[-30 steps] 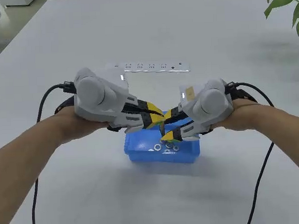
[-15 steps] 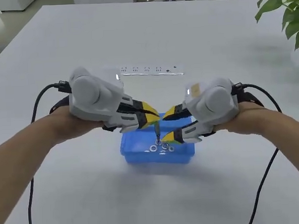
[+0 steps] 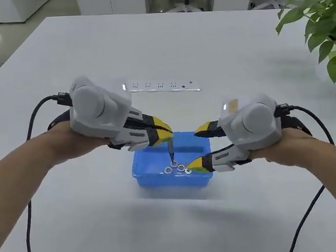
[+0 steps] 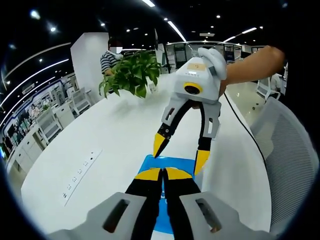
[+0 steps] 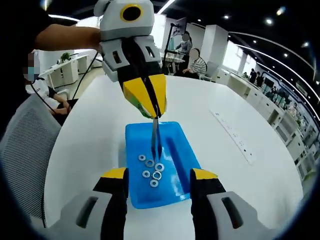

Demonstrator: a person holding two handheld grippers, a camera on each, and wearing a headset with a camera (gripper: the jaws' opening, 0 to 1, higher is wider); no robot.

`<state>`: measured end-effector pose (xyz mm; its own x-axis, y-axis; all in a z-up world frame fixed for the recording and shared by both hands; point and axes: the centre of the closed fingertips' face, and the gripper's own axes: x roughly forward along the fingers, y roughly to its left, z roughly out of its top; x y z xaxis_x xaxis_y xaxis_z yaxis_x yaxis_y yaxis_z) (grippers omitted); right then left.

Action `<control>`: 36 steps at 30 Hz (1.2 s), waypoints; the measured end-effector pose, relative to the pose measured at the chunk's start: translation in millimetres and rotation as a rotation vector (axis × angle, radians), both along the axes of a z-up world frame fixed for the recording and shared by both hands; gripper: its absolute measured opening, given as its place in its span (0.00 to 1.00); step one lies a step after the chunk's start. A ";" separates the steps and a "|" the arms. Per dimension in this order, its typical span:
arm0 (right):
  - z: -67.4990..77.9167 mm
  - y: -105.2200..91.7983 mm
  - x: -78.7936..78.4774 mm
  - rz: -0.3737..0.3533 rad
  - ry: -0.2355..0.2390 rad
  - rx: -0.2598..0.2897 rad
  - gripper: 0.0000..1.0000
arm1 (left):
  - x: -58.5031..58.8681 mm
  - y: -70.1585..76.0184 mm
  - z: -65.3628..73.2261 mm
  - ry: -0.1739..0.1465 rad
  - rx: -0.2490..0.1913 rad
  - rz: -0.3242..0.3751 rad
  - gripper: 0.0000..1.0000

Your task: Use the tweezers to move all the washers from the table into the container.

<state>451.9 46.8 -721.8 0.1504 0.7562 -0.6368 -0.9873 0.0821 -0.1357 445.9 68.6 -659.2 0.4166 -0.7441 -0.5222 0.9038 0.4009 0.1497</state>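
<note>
Blue container (image 5: 176, 145): six washers (image 5: 151, 174) are held inside. Tweezers (image 5: 155, 137) are clamped in the closed left gripper (image 5: 152, 112), tips lowered into the container. Right gripper (image 4: 180, 154) is spread wide, empty. Task is judged nearly complete.

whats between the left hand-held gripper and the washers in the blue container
The tweezers, clamped in the left hand-held gripper, reach down toward the washers; clearest in the right gripper view.

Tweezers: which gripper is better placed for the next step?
Left, likely. The left gripper is shut on the thin metal tweezers, tips down at the silver washers in the blue plastic container. The right gripper is open, empty, beside it.
</note>
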 end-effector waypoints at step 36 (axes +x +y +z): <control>22.6 -18.2 -51.4 -0.051 -0.008 0.100 0.49 | -54.2 -18.9 34.3 -0.014 -0.013 -0.123 0.05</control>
